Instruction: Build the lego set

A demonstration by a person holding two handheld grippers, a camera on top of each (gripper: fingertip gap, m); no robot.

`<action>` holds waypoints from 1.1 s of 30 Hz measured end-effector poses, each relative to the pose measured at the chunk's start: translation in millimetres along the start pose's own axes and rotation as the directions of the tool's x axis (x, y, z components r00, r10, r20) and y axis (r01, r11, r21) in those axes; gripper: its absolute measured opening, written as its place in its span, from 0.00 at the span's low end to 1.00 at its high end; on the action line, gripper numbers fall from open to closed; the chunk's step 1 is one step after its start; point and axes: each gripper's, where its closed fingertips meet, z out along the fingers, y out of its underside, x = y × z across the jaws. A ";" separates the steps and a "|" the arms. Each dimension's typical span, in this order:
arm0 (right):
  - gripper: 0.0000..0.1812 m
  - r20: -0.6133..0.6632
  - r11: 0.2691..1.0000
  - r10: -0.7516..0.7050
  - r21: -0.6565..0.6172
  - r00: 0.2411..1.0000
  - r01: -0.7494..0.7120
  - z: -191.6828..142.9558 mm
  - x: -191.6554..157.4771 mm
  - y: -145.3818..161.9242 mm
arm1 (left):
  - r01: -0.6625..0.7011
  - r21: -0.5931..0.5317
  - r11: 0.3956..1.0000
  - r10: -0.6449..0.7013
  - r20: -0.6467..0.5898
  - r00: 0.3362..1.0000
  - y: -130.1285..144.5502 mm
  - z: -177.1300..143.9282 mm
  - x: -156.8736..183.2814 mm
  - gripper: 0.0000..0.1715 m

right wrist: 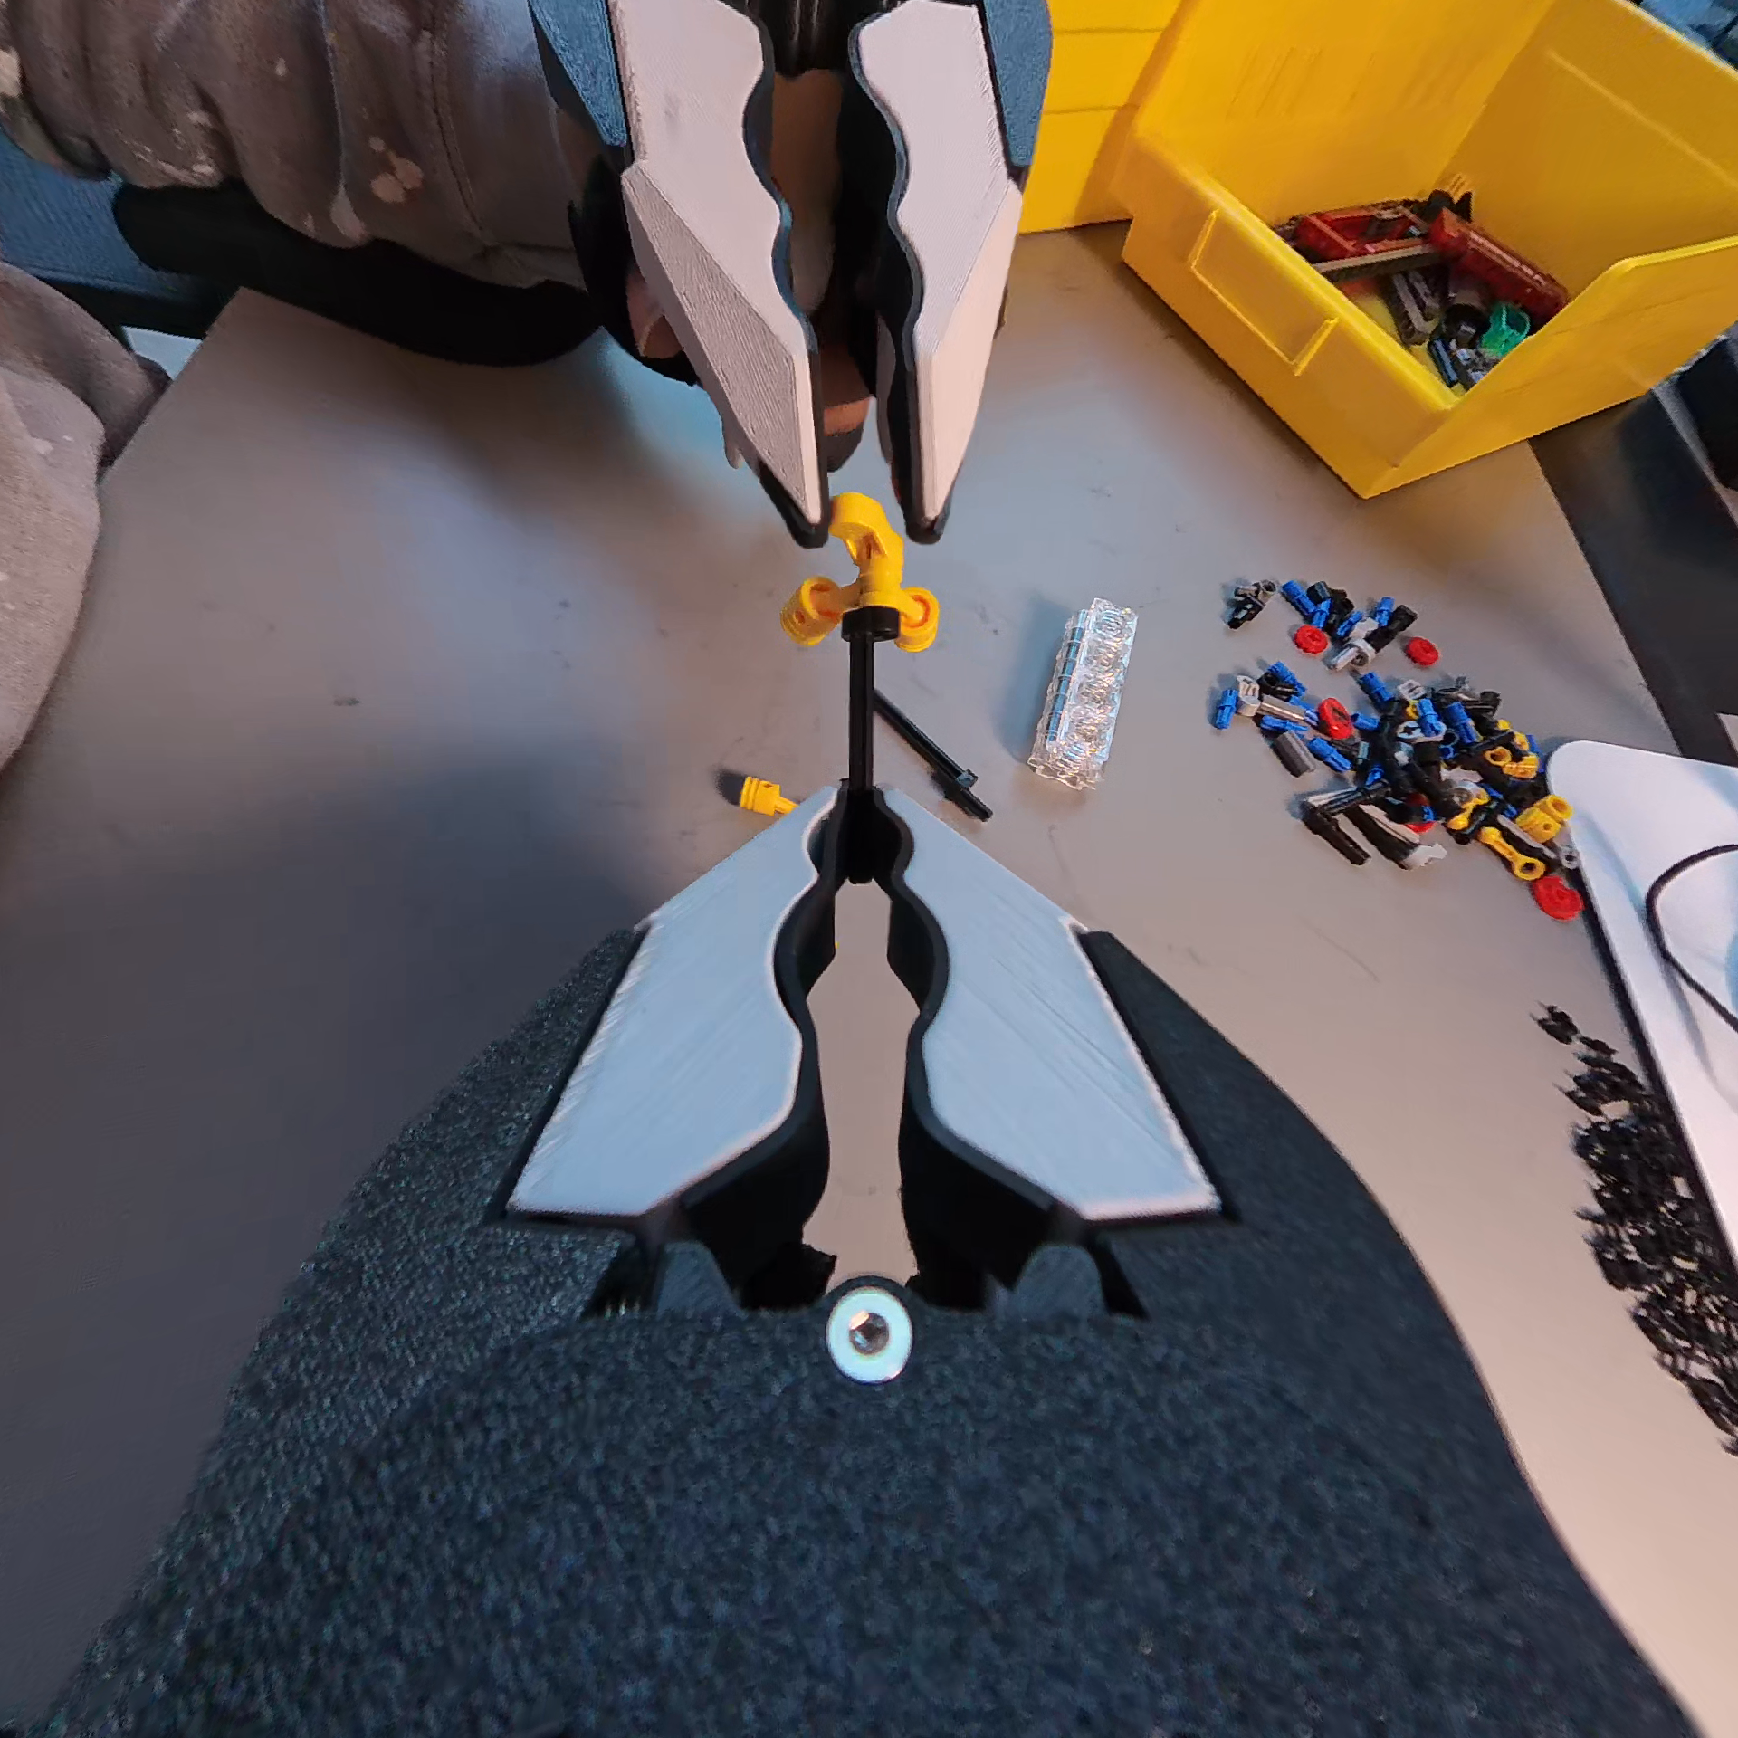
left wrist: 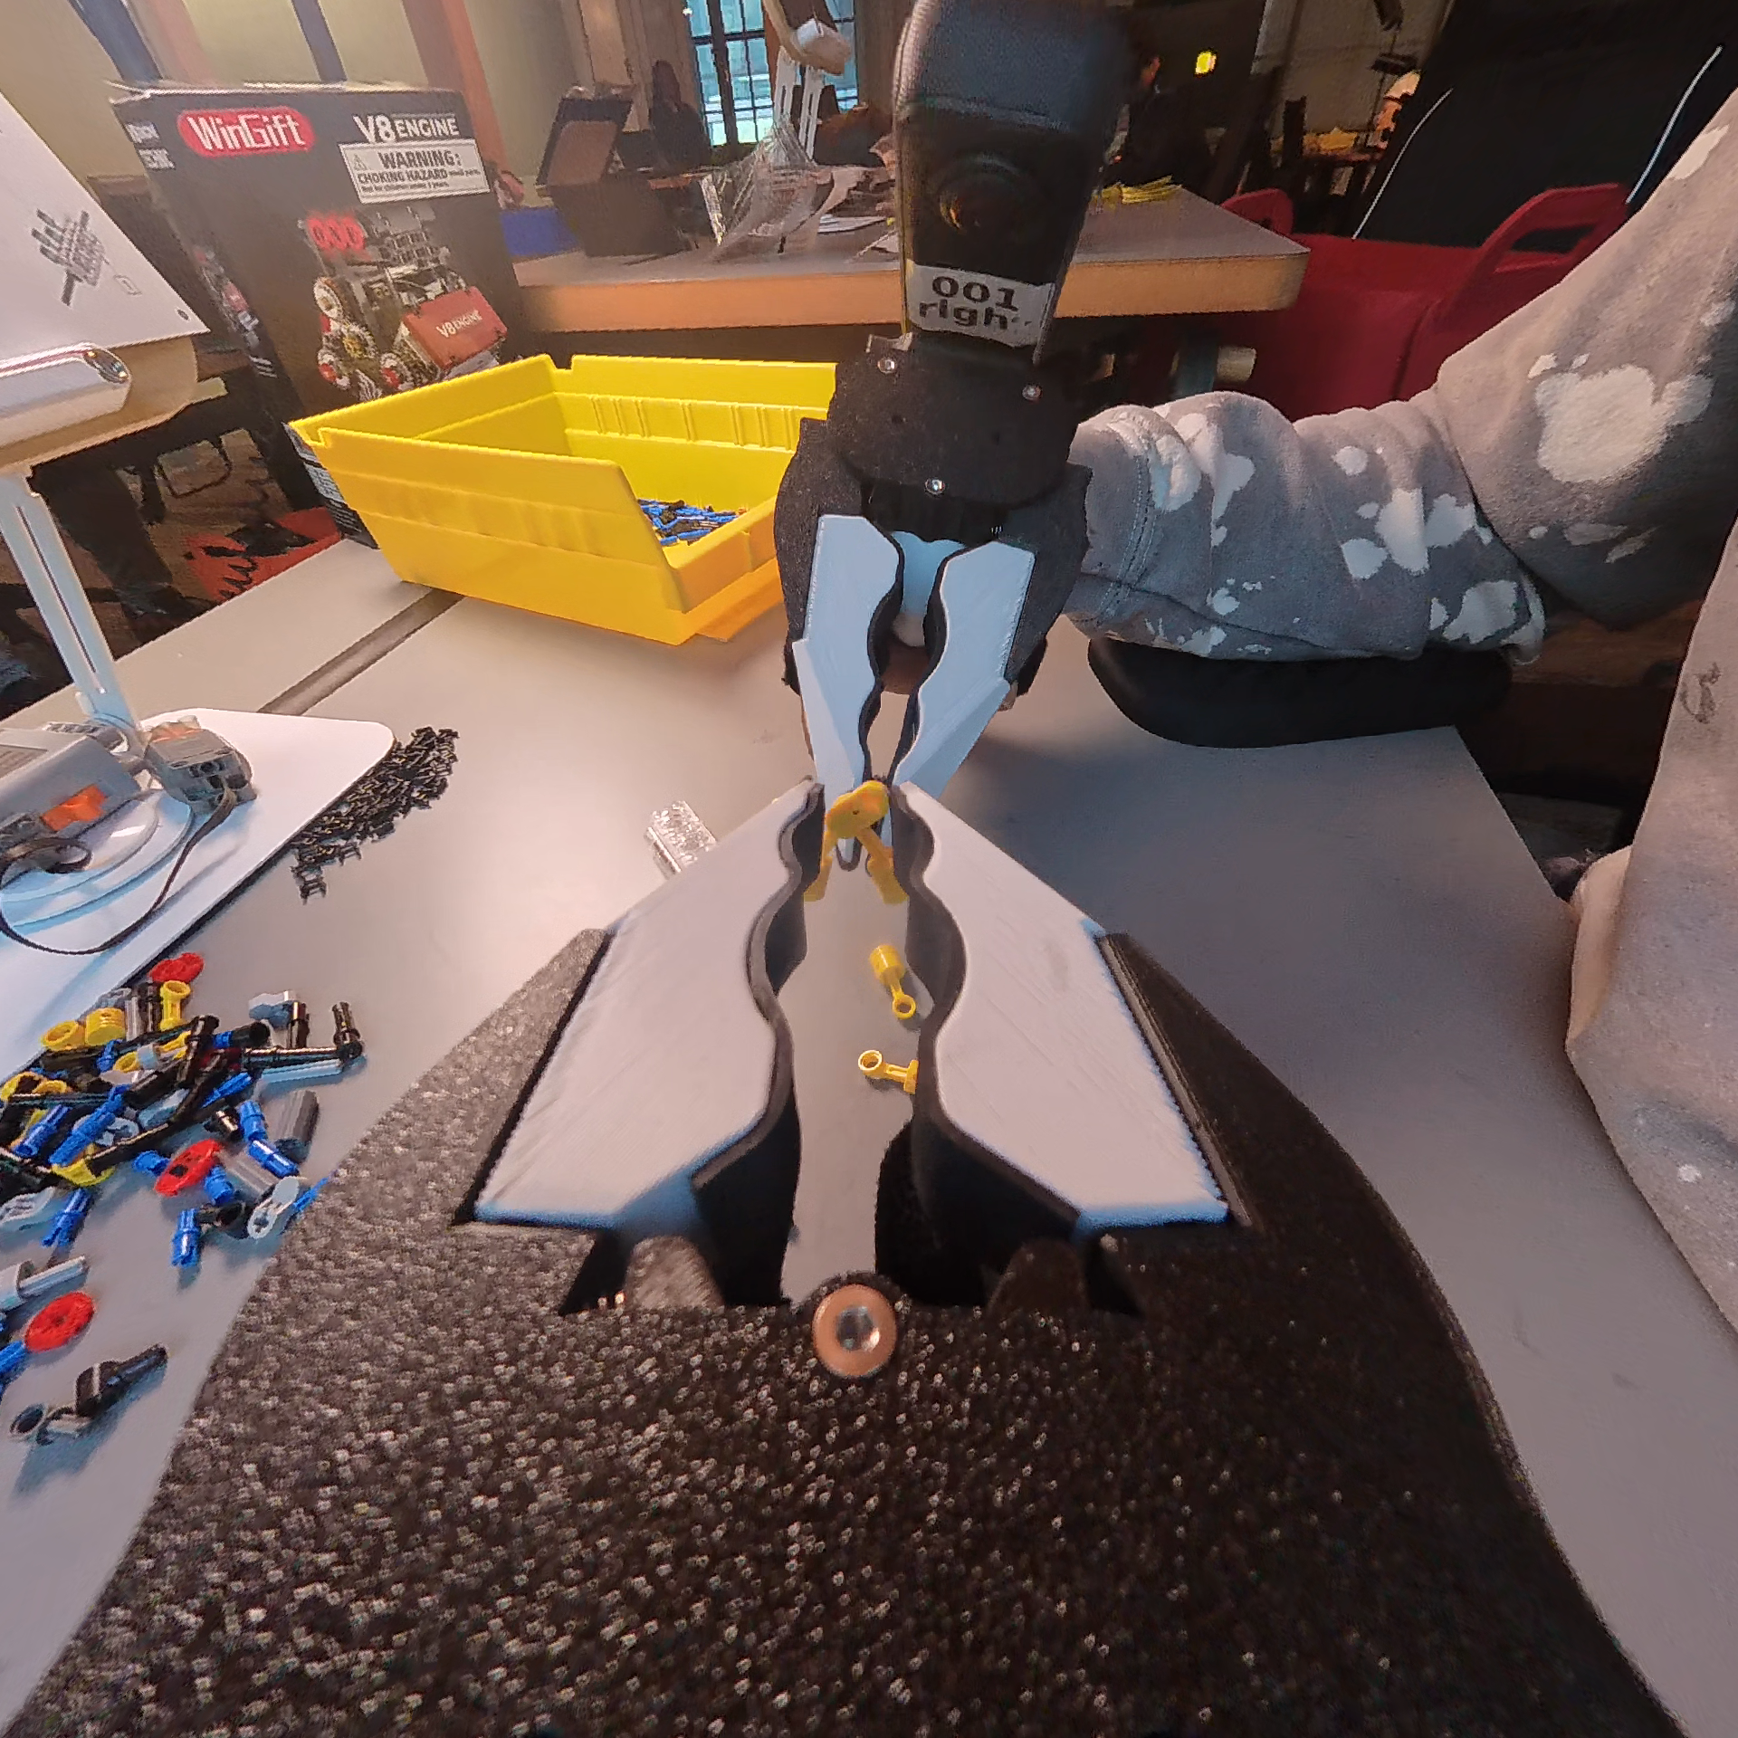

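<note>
My right gripper (right wrist: 858, 799) is shut on a thin black axle (right wrist: 858, 724) and holds it upright above the grey table (right wrist: 376, 658). A yellow multi-arm connector (right wrist: 813, 609) sits at the axle's far end. My left gripper (right wrist: 865, 531) comes in from the opposite side and is shut on a small yellow connector (right wrist: 861, 527) that touches that end. In the left wrist view, my left gripper (left wrist: 856, 799) pinches the yellow piece (left wrist: 851, 816) tip to tip with the right gripper (left wrist: 870, 785). Two small yellow pins (left wrist: 889, 978) lie on the table below.
A yellow bin (right wrist: 1317, 376) with parts stands far right. A clear brick (right wrist: 1082, 701), a loose black axle (right wrist: 926, 752), a yellow pin (right wrist: 757, 795), a pile of mixed small parts (right wrist: 1392, 743), black links (right wrist: 1646, 1147) and a white board (right wrist: 1674, 846) lie nearby. A person's sleeve (left wrist: 1317, 527) rests on a black pad. My hands' fingertips stand some 5 cm from each other. My right tips are roughly 6 cm from the yellow pin (right wrist: 757, 795).
</note>
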 end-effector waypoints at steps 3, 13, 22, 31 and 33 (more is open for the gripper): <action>0.01 0.032 0.999 0.043 0.004 0.999 -0.043 -0.8 -2.6 0.3 | -0.001 -0.011 1.000 0.001 -0.004 1.000 1.8 -0.1 0.0 0.08; 0.01 0.135 0.986 0.164 0.001 0.977 -0.166 -1.2 -14.5 -5.7 | 0.002 -0.016 1.000 -0.003 -0.036 0.999 5.1 3.3 6.4 0.08; 0.03 -0.085 0.969 0.082 0.240 0.993 -0.060 -18.5 20.0 -39.2 | 0.399 0.115 0.910 -0.396 -0.048 0.917 -10.7 -6.2 -21.6 0.05; 0.04 -0.482 0.907 -0.359 0.021 0.799 0.421 -19.2 36.5 -49.3 | 0.793 0.153 0.590 -0.757 -0.237 0.609 -7.4 -11.2 -37.2 0.05; 0.04 -0.501 0.888 -0.398 0.000 0.769 0.460 -19.8 36.0 -50.8 | 0.818 0.145 0.557 -0.777 -0.257 0.575 -7.6 -11.6 -37.0 0.05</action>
